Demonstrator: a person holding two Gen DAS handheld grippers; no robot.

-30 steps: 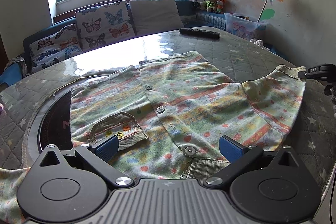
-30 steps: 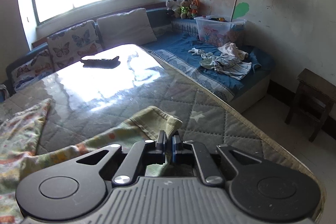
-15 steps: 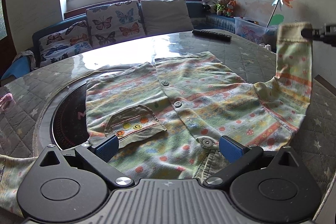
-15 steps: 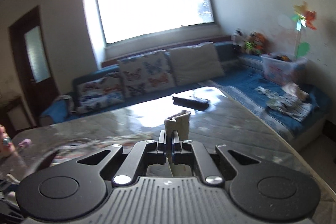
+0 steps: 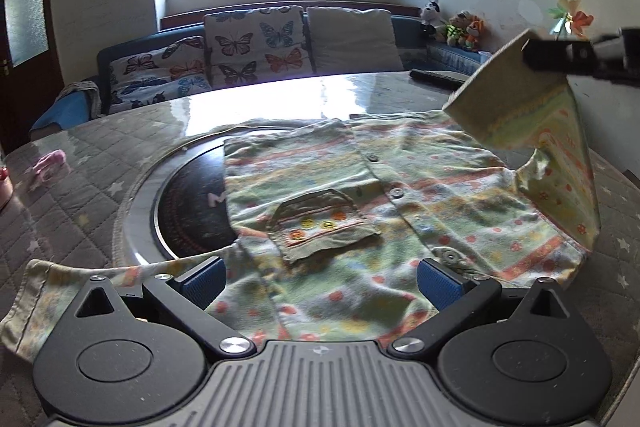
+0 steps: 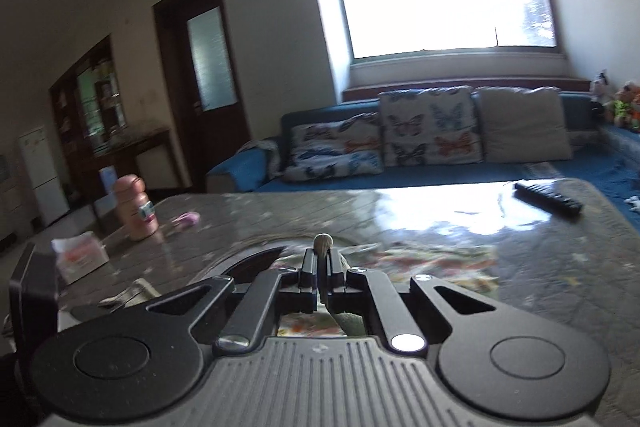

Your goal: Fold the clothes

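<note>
Left tongs point(image 5: 320, 277) wide apart, empty, low over the near hem of the shirt point(image 5: 360, 195), spread flat with buttons up on the worktop point(image 5: 100, 163). Right tongs point(image 6: 322, 269) clamped on the cuff of the right sleeve point(image 5: 520, 115), lifted in the air. Step in hand, by judgement: folding this sleeve inward. Next: carry across the chest, lay flat, release. Compared with a second ago, sleeve raised off the worktop and swung further inward.

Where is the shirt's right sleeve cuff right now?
The sleeve cuff is lifted off the table, pinched in the right gripper, at upper right of the left wrist view, above the shirt.
</note>
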